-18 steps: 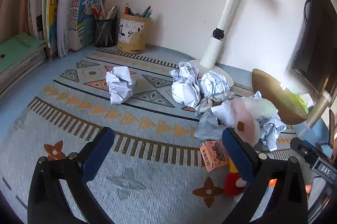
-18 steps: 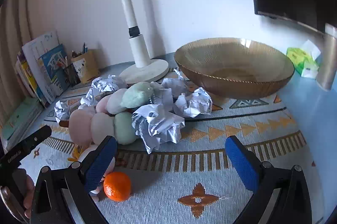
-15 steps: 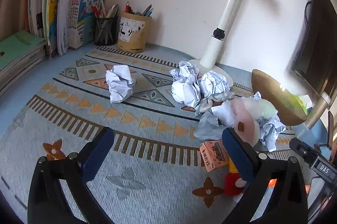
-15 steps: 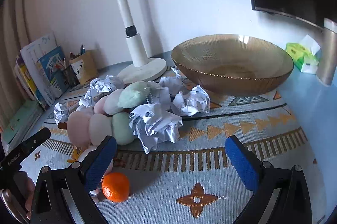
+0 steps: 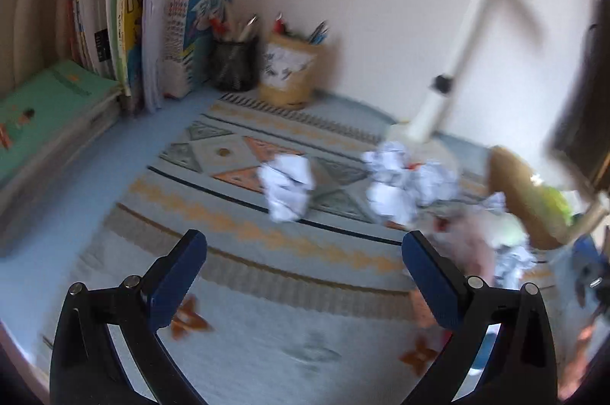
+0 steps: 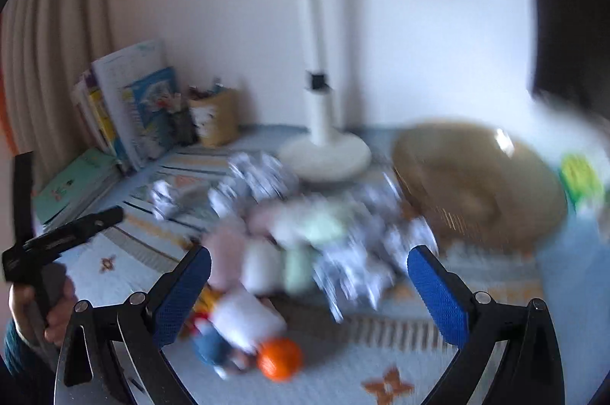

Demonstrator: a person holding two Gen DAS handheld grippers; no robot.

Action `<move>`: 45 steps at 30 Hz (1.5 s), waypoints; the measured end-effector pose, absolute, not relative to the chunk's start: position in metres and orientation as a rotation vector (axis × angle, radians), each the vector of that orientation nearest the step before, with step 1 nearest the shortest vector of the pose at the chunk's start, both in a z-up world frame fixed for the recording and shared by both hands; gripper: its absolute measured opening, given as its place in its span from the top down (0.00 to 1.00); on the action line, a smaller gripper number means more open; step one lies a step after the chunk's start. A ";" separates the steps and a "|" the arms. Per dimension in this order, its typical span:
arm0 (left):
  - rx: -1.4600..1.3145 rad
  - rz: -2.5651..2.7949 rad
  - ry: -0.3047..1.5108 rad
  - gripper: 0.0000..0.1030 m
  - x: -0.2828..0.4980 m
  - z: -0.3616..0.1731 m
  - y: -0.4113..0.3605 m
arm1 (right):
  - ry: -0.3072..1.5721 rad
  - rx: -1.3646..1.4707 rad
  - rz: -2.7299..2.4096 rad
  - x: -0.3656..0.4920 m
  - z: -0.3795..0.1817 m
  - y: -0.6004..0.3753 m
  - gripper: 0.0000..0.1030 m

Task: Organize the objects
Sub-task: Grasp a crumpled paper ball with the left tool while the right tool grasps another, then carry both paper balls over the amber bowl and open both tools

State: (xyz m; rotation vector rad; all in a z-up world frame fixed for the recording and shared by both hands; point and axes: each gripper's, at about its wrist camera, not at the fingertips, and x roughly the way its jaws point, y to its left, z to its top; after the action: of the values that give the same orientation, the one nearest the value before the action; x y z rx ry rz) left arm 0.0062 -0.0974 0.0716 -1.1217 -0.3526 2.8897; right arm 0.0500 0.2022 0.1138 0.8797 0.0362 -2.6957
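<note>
My left gripper [image 5: 303,268] is open and empty above the patterned mat [image 5: 244,252]. A lone crumpled paper ball [image 5: 286,187] lies ahead of it, with a cluster of paper balls [image 5: 404,184] to the right. My right gripper [image 6: 309,285] is open and empty. Ahead of it lie a pastel plush toy [image 6: 274,245], crumpled paper [image 6: 354,271], an orange [image 6: 280,360] and a small white and blue toy [image 6: 232,328]. The amber glass bowl [image 6: 480,188] stands at the right; it also shows in the left wrist view [image 5: 522,199]. Both views are blurred.
A white desk lamp [image 6: 320,123] stands at the back. Upright books [image 5: 152,24], flat green books [image 5: 45,108] and two pen holders [image 5: 263,66] line the back left. A green tissue pack [image 6: 581,176] lies right of the bowl. The left gripper's handle [image 6: 57,241] shows at the right wrist view's left.
Both grippers have swung left and moved forward. The scene has shifted right in both views and is now motion-blurred. Both grippers stay open.
</note>
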 end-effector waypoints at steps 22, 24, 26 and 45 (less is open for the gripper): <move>-1.264 2.786 -0.450 0.65 -0.086 0.016 -0.094 | 0.006 1.383 -2.453 -0.142 0.045 0.102 0.43; -1.231 2.816 -0.443 0.65 -0.083 0.020 -0.094 | 0.015 1.322 -2.489 -0.135 0.052 0.102 0.44; -1.189 2.825 -0.457 0.65 -0.079 0.024 -0.096 | -0.030 1.242 -2.506 -0.124 0.067 0.110 0.44; -0.915 2.564 -0.294 0.65 -0.046 0.165 0.111 | -0.431 0.802 -3.003 -0.019 0.213 0.391 0.42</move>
State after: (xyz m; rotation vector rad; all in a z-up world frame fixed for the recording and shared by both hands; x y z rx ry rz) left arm -0.0459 0.1106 0.1650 -0.9146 -0.2940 2.5645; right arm -0.0193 0.3912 0.2135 0.8022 -0.4313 -3.0034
